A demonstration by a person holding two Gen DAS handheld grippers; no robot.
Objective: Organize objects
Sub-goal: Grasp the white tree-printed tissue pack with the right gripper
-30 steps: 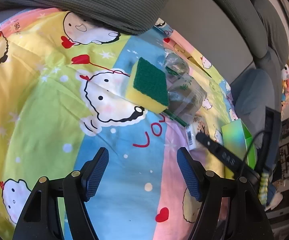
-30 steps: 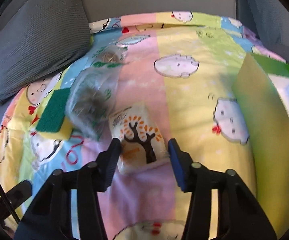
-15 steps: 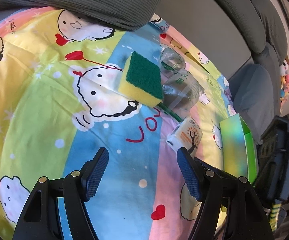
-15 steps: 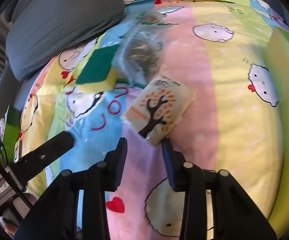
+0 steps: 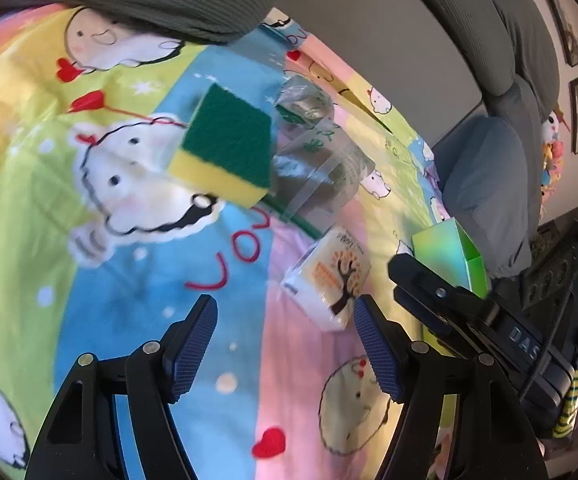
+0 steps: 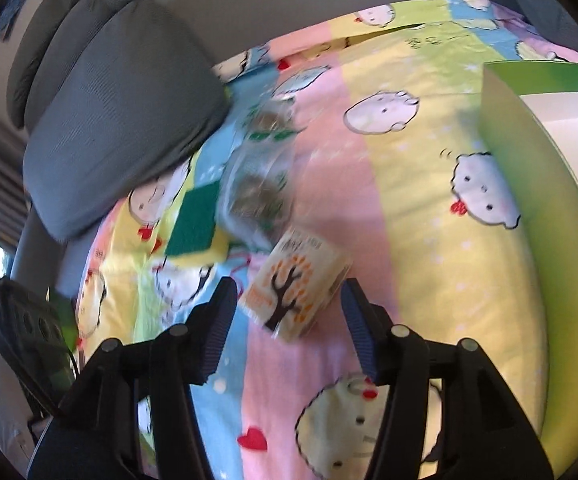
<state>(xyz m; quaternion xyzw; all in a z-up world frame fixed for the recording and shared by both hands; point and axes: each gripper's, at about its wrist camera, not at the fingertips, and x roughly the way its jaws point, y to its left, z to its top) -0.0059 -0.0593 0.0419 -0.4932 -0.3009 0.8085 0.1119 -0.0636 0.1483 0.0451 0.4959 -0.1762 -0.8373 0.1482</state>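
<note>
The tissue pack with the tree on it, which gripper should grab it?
The right gripper: it is open, with the tissue pack just ahead between its fingers. The left gripper has it off to one side.

Bright daylight, strong fisheye bending at edges, motion blur throughout, window perhaps at far left

Tissue pack [image 6: 295,286] with tree print lying flat, green-yellow sponge [image 5: 225,146] touching clear bag [image 5: 317,164]
</note>
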